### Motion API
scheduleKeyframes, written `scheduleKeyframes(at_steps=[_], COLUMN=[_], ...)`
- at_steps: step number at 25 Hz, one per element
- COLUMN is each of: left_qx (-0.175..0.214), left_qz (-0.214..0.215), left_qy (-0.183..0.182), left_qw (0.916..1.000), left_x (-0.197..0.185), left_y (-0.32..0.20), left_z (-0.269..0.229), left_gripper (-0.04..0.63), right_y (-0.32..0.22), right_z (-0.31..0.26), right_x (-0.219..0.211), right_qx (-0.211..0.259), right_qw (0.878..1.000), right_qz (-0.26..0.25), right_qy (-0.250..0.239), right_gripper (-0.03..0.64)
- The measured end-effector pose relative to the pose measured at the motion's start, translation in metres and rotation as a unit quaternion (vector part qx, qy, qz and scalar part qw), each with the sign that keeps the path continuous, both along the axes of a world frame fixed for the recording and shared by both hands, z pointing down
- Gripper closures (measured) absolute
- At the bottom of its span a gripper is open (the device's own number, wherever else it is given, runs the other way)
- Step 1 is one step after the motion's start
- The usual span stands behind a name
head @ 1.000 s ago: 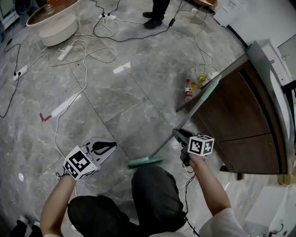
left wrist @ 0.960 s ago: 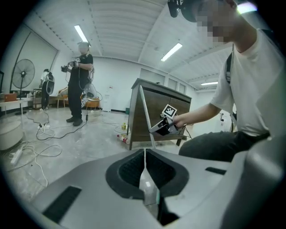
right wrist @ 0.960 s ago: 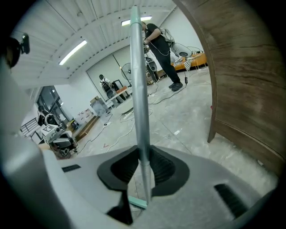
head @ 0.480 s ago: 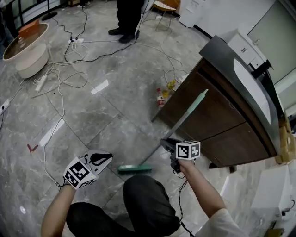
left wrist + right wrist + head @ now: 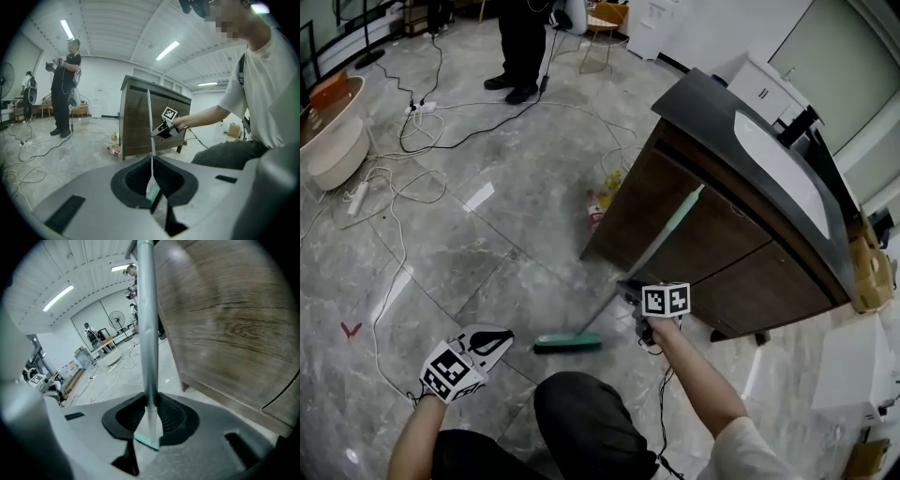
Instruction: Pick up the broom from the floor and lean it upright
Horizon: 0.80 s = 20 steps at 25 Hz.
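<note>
The broom has a pale green handle and a green head. Its head rests on the floor while the handle slants up against the front of the brown wooden cabinet. My right gripper is shut on the lower part of the handle, and the head shows below the jaws. My left gripper hangs low at the left, apart from the broom, its jaws together with nothing in them. In the left gripper view the handle and the right gripper stand ahead.
A bottle lies on the floor by the cabinet's corner. Cables trail over the marble floor at the left, near a round white table. A person stands at the back. A printer sits on the cabinet.
Both hands have shifted towards the cabinet. The broom handle now stands steeper with its top against the cabinet front; the head stays on the floor.
</note>
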<state>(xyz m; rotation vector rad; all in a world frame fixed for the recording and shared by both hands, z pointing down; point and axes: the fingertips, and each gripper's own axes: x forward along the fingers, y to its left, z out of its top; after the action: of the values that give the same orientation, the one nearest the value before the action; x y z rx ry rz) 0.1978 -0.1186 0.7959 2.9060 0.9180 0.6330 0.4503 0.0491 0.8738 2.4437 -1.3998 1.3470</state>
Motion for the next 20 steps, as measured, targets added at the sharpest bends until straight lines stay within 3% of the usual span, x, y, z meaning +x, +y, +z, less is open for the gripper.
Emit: scheduleKeyframes(at_steps=[9,20], left_qx=[0.008,0.003], left_qz=[0.005,-0.004], left_qy=[-0.028,-0.027], left_qw=[0.9996,0.9996], left_x=[-0.007,-0.004], left_y=[0.013,0.010], left_z=[0.024,0.023], left_gripper=[0.584,0.583], right_y=[0.002,-0.003], right_z=[0.014,0.018], right_x=[0.023,0.028], right_qx=[0.015,0.008], right_qw=[1.000,1.000], right_qz=[0.015,0.024], right_qy=[-0.002,0.014], right_gripper=[0.531,0.518])
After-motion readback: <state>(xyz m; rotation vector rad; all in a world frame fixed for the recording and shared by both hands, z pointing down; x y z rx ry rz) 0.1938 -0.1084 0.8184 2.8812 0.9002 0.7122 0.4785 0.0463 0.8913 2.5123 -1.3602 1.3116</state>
